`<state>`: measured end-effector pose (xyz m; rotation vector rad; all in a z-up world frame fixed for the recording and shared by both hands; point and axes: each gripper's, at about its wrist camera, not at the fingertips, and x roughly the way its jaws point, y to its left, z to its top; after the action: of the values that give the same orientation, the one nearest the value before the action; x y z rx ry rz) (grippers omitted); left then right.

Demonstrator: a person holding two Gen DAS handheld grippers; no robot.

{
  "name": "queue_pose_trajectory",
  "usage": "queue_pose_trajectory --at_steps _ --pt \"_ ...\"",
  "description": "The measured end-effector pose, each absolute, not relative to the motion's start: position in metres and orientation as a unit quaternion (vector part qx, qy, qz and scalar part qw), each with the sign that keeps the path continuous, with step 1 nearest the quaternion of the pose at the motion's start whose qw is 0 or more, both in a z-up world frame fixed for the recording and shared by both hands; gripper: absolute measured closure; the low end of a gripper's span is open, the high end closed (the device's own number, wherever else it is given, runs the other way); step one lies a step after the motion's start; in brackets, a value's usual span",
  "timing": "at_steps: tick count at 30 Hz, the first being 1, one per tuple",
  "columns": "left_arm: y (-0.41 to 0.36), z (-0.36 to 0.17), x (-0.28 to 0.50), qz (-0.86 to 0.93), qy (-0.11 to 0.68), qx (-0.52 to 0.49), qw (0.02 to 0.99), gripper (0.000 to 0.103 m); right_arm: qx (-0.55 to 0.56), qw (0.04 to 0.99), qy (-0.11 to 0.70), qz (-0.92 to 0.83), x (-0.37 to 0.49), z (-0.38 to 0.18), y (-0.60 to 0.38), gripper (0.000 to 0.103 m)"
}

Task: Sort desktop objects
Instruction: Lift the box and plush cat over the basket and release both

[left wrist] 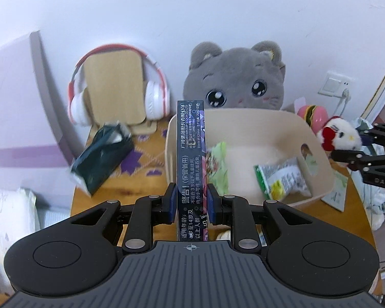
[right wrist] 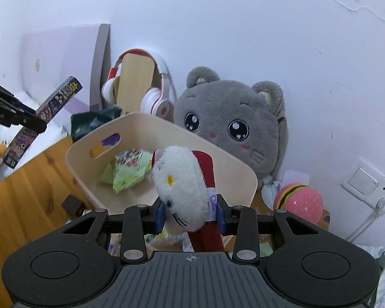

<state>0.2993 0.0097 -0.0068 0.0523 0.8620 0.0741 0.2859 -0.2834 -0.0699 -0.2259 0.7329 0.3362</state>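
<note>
My left gripper (left wrist: 190,202) is shut on a long dark printed box (left wrist: 190,159), held upright above the desk in front of the beige bin (left wrist: 318,143). The box also shows in the right wrist view (right wrist: 56,102). My right gripper (right wrist: 190,211) is shut on a white plush kitty with a red bow (right wrist: 182,187), held just in front of the beige bin (right wrist: 243,169). The kitty also shows at the right of the left wrist view (left wrist: 338,133). The bin holds green snack packets (left wrist: 282,179) (right wrist: 127,172).
A grey plush cat (left wrist: 238,79) (right wrist: 233,128) leans on the wall behind the bin. Red-white headphones (left wrist: 151,95) hang on a wooden stand. A dark green pouch (left wrist: 102,154) lies on the wooden desk (right wrist: 33,179). A burger toy (right wrist: 300,200) sits at the right, near a wall socket (right wrist: 367,182).
</note>
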Motion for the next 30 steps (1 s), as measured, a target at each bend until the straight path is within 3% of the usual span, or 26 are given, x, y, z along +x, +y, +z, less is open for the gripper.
queue_pose_trajectory --at_steps 16,30 --pt "-0.017 -0.024 0.389 0.019 0.421 0.048 0.906 0.080 -0.086 0.916 0.362 0.152 0.350 -0.077 -0.277 0.067" --pt "-0.017 -0.081 0.418 0.031 0.473 0.055 0.879 0.079 -0.084 0.880 0.446 0.136 0.377 -0.144 -0.252 0.066"
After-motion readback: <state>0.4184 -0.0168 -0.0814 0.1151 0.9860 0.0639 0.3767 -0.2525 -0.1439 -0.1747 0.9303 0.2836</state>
